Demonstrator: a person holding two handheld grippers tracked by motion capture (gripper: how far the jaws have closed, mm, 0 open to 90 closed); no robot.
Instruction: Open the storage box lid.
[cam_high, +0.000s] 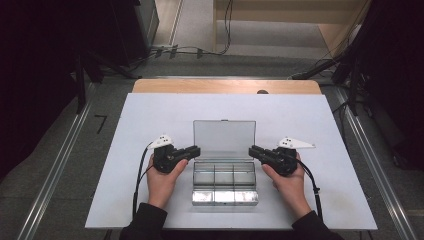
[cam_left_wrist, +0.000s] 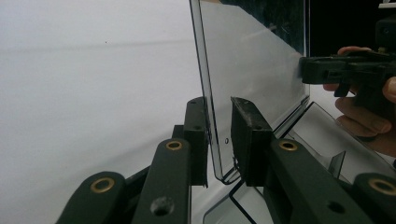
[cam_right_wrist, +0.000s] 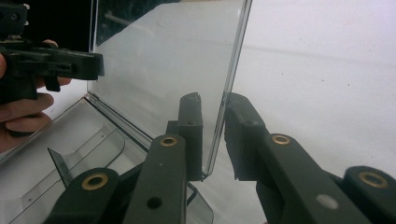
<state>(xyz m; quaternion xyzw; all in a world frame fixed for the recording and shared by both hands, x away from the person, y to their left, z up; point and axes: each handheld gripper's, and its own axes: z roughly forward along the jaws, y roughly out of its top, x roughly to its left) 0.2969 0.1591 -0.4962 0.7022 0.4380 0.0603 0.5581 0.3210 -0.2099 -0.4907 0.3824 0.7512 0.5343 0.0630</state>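
A clear plastic compartment box (cam_high: 224, 181) sits open on the white board, its lid (cam_high: 224, 139) standing upright at the back. My left gripper (cam_high: 196, 149) straddles the lid's left edge and my right gripper (cam_high: 252, 150) its right edge. In the left gripper view the lid (cam_left_wrist: 252, 60) runs between the jaws of my left gripper (cam_left_wrist: 217, 105), with a gap beside the right pad. In the right gripper view the lid (cam_right_wrist: 168, 60) stands between the jaws of my right gripper (cam_right_wrist: 212, 100), and slim gaps show. Both grippers are open, with several empty compartments (cam_right_wrist: 70, 140) below.
The white board (cam_high: 150, 115) covers a wooden table (cam_high: 225, 86). Cables (cam_high: 190, 50) lie on the floor beyond it. Metal rails (cam_high: 65, 150) run along both sides, and dark equipment stands at the back left and right.
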